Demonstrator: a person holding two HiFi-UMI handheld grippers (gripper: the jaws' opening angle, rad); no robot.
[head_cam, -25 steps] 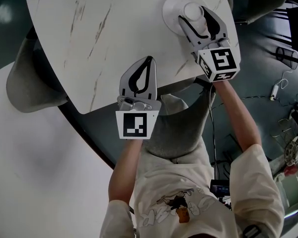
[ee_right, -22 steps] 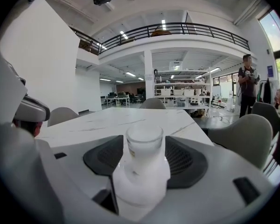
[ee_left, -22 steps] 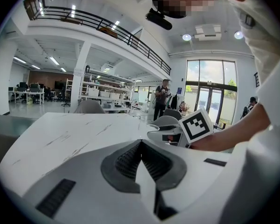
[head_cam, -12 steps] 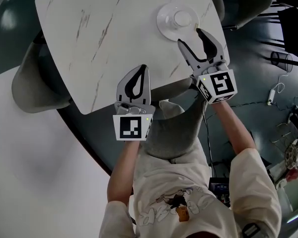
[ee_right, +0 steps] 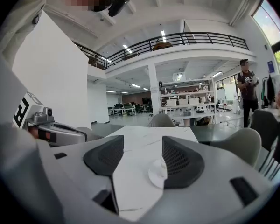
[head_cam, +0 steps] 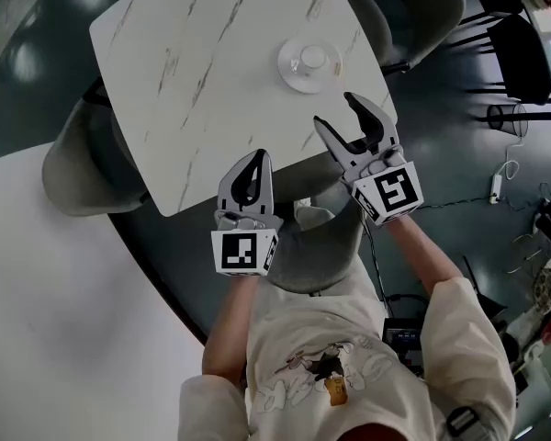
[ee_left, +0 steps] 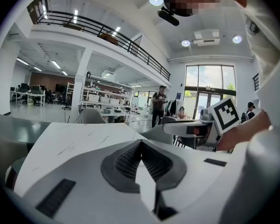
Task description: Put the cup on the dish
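Cup sits on dish — we judge it done; right gripper spread, empty; left gripper pinched closed — best held clear of the dish.

Worktop: one, white, marble-look with thin dark veins, four-sided with rounded corners. Surface mostly bare.

Item lying on it: one round white dish, set near the far right corner, well in from the near edge. The dish carries one small white cup, standing upright at about its middle.
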